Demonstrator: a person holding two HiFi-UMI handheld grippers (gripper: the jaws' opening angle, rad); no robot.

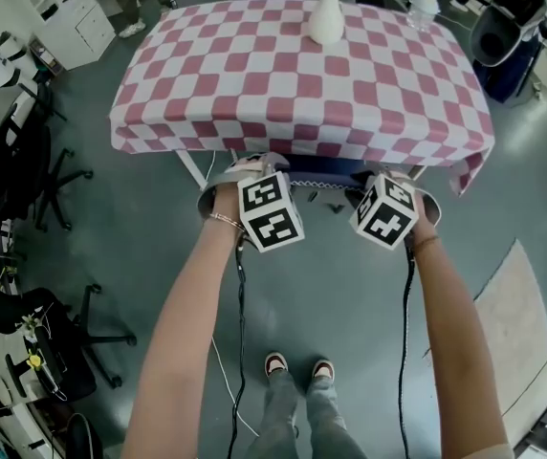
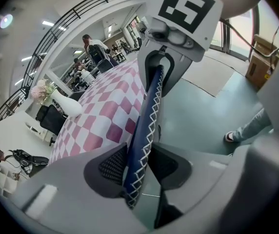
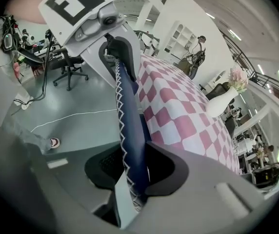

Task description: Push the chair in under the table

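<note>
Grey-floored open office: checked-cloth bench [image 1: 254, 94] with white vase [image 1: 326, 17] beyond both grippers. Left gripper [image 1: 252, 163] and right gripper [image 1: 395, 176] each clamp the blue chair back [image 2: 149, 111].

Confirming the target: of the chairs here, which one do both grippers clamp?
The blue chair with white zigzag stitching, at the checkered table; the black office chairs stand untouched.

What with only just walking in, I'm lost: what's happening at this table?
A person holds a gripper in each hand. The left gripper and the right gripper are closed on the top edge of a navy chair back, which sits at the near edge of a table with a pink-checked cloth. Its seat is hidden under the cloth. A white vase stands on the table.
</note>
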